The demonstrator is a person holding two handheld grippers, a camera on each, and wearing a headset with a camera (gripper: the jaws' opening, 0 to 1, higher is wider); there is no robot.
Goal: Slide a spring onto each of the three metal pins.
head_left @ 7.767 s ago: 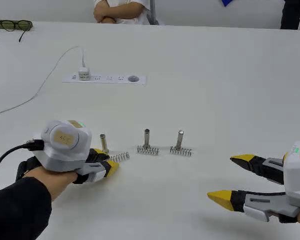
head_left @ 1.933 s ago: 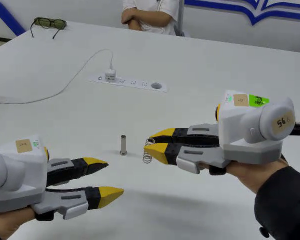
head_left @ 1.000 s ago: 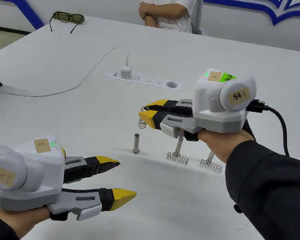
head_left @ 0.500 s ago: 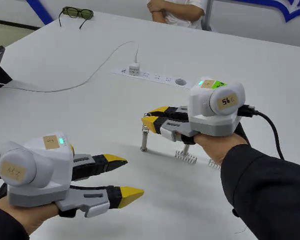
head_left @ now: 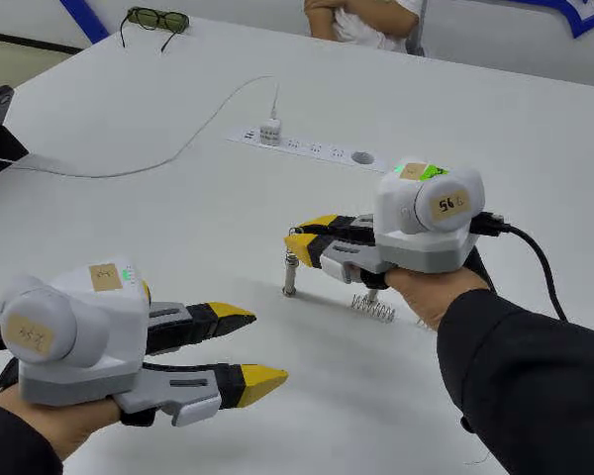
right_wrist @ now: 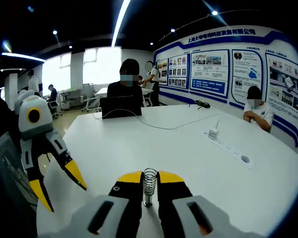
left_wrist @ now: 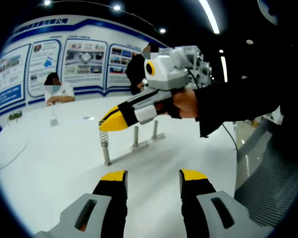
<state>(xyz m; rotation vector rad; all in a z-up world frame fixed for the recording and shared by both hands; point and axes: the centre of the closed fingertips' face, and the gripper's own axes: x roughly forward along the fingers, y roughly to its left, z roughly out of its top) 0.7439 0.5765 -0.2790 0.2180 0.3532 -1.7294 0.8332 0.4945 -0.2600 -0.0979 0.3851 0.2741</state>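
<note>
White table (head_left: 99, 228), head view: a power strip (head_left: 307, 146) and glasses (head_left: 158, 18) lie far back.
Head view, right gripper (head_left: 299, 237): yellow tips pinched onto a spring (head_left: 291, 260) held upright, its lower end meeting the top of the pin (head_left: 290, 284) nearest the left gripper.
Head view, loose spring (head_left: 373, 308): flat on the table, just beside the right hand.
Head view, left gripper (head_left: 255, 346): jaws spread, nothing between them, well apart from the pin.
Left gripper view, own jaws: apart, over bare table.
Left gripper view, pins: the spring (left_wrist: 105, 136) hangs from the right gripper (left_wrist: 114, 119) onto the near pin (left_wrist: 107, 154); a middle pin (left_wrist: 136, 136) and a far pin (left_wrist: 155, 130) stand in a row behind.
Right gripper view, own jaws: clamped on the upright spring (right_wrist: 149, 181), the pin (right_wrist: 148, 201) showing just below its coils.
Right gripper view, left gripper (right_wrist: 61, 189): at the left edge, tips parted.
</note>
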